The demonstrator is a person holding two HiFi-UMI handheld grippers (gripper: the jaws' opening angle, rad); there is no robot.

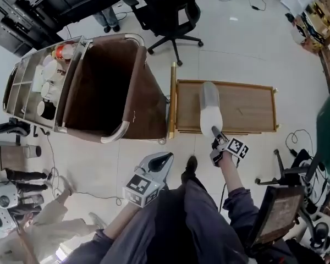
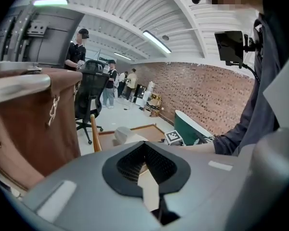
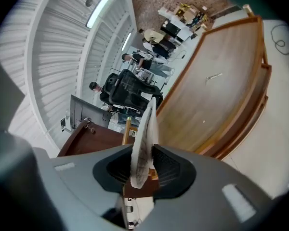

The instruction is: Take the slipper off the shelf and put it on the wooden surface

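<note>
— What's the left gripper (image 1: 165, 158) doing?
— Nothing useful, I'd say. Its jaws are drawn together with nothing between them, and the brown cart bag (image 1: 104, 87) sits ahead of them, off to their left

— And the slipper (image 1: 209, 111)?
— It's in the right gripper (image 1: 215, 131). The jaws are closed on its near end, and the rest pokes straight out ahead of them, standing on edge in that gripper's view

— So which step is this?
— The slipper looks to be off the shelf, so I'd call it the placing step. The wooden surface (image 1: 247, 109) lies just ahead of and below the jaws, with the slipper over its left part. I can't tell whether the two touch

— What does the next move need?
— Probably lowering the slipper, laying it flat inside the raised rim, then parting the jaws and drawing back
</note>
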